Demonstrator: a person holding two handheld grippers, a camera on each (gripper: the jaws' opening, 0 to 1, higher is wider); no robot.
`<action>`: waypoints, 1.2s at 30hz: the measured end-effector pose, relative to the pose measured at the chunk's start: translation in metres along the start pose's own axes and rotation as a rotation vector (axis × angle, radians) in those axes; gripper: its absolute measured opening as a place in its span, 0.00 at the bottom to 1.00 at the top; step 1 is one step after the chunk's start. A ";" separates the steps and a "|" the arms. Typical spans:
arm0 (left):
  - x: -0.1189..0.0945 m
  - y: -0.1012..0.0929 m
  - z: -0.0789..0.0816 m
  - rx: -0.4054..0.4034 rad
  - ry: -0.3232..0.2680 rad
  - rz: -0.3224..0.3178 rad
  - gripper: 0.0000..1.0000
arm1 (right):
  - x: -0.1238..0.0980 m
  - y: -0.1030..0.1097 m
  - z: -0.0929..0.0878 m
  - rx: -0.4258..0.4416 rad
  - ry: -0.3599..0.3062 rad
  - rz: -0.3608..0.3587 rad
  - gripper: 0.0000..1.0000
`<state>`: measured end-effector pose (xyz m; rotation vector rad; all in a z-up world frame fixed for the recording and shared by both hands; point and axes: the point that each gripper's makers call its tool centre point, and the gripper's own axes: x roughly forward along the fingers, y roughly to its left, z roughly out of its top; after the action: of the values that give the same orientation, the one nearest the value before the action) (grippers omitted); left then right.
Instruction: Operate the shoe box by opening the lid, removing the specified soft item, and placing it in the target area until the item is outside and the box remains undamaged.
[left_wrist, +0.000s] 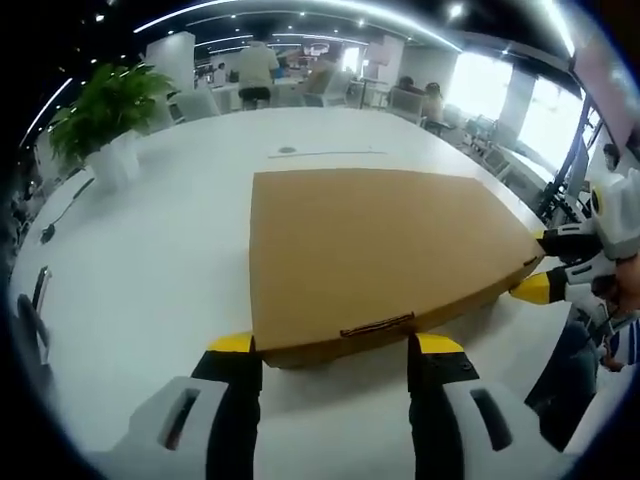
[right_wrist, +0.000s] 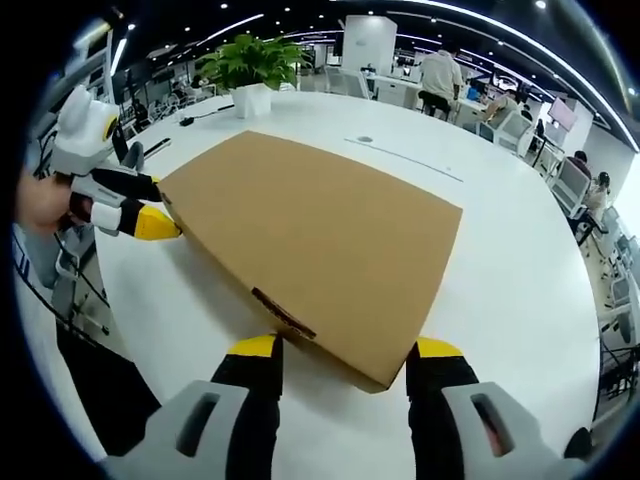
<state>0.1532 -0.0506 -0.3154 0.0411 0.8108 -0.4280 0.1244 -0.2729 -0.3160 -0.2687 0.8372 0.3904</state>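
Lying flat and closed on the white tabletop, the plain brown cardboard box sits between the open left tongs and open right tongs.

- A leafy green plant in a white pot stands at ten o'clock on the round white table.
- People sit at distant desks at twelve o'clock.

Open-plan office: large white table, potted plant, desks, seated people, ceiling strip lights.
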 end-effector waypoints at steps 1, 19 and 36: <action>-0.001 -0.001 -0.001 -0.002 -0.002 0.002 0.59 | -0.001 0.000 0.000 0.000 -0.002 0.000 0.48; -0.018 -0.012 -0.023 0.003 0.022 0.031 0.55 | -0.015 0.007 -0.017 -0.017 0.012 0.015 0.47; -0.032 -0.017 -0.039 -0.018 0.040 0.049 0.50 | -0.022 0.010 -0.027 -0.040 0.017 0.041 0.47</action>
<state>0.1002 -0.0474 -0.3172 0.0525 0.8510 -0.3744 0.0891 -0.2790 -0.3173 -0.2924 0.8538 0.4444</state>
